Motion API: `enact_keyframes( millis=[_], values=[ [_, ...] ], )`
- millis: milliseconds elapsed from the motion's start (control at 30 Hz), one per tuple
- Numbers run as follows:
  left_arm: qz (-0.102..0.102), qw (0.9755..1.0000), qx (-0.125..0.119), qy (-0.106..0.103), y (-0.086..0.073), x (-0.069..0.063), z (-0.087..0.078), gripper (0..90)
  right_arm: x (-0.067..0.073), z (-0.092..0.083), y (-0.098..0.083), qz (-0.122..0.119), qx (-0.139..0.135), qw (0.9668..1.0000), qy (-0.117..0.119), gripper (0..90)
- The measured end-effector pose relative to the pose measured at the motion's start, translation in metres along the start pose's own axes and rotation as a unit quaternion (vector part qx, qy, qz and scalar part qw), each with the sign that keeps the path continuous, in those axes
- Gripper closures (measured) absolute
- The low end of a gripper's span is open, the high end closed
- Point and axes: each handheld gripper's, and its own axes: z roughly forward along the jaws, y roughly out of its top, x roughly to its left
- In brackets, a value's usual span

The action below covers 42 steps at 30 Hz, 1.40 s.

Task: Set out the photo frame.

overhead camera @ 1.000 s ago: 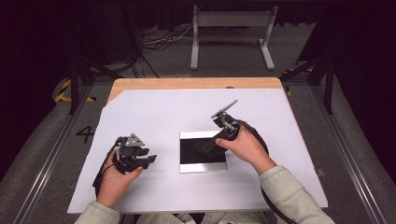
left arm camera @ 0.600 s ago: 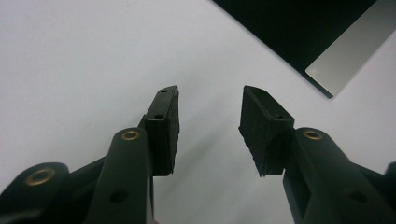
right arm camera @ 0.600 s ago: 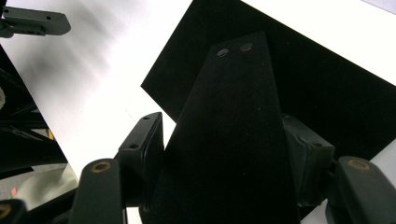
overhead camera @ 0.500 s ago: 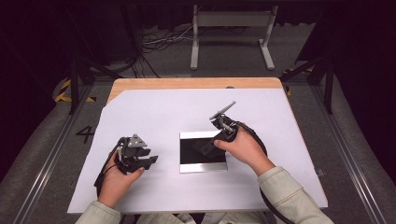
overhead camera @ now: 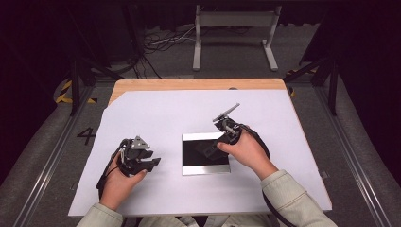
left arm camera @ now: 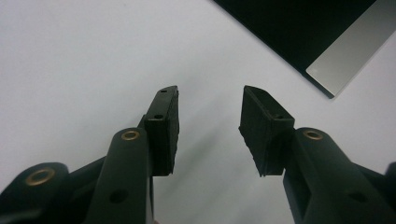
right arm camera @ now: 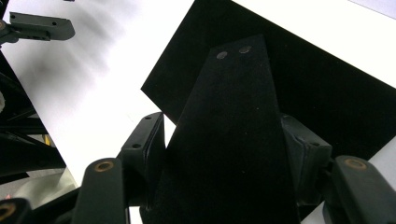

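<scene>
Now black wedge [right arm camera: 233,140] between right gripper [overhead camera: 213,147] jaws, above black panel [overhead camera: 204,152]

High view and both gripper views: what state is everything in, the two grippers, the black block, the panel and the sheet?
Left gripper: open, empty, over the white sheet.
Right gripper: closed on the black tapered block.
Black tapered block: held, tip over the black panel.
Black panel: lying flat on the sheet.
White sheet: spread flat.
</scene>
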Motion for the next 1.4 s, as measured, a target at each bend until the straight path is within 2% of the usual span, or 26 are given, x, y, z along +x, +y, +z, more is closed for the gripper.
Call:
enact_keyframes(
  millis=[200,367,533,733,800,933,967,1033,1200,1400],
  values=[
    [0.000,1.0000,-0.002,-0.001,0.001,-0.001,0.001,57.9,0.004,-0.003,-0.003,-0.005,-0.001,1.0000,-0.004,39.8],
    [0.003,1.0000,-0.002,0.000,0.001,-0.001,0.001,57.9,0.007,-0.005,-0.008,-0.018,-0.006,0.9998,-0.009,39.8],
    [0.003,1.0000,-0.003,0.000,0.002,-0.002,0.002,57.8,0.011,-0.007,-0.017,-0.050,-0.026,0.9983,-0.014,39.8],
    [0.004,1.0000,-0.003,0.002,0.003,-0.003,0.002,57.8,0.020,-0.011,-0.028,-0.094,-0.047,0.9940,-0.032,39.8],
    [0.003,1.0000,-0.005,0.000,0.003,-0.003,0.002,57.8,0.021,-0.012,-0.030,-0.100,-0.051,0.9930,-0.034,39.8],
    [0.003,1.0000,-0.005,0.001,0.003,-0.003,0.002,57.8,0.025,-0.014,-0.037,-0.136,-0.064,0.9877,-0.044,39.8],
    [0.003,1.0000,-0.005,0.001,0.003,-0.003,0.002,57.8,0.025,-0.014,-0.037,-0.136,-0.064,0.9877,-0.044,39.8],
    [0.003,1.0000,-0.005,0.001,0.003,-0.003,0.002,57.8,0.026,-0.015,-0.039,-0.152,-0.068,0.9849,-0.048,39.8],
    [0.004,1.0000,-0.006,0.002,0.003,-0.003,0.002,57.7,0.031,-0.017,-0.047,-0.200,-0.082,0.9745,-0.061,39.8],
    [0.004,1.0000,-0.005,0.002,0.003,-0.003,0.002,57.6,0.033,-0.019,-0.063,-0.238,-0.115,0.9615,-0.074,39.8]
  ],
)
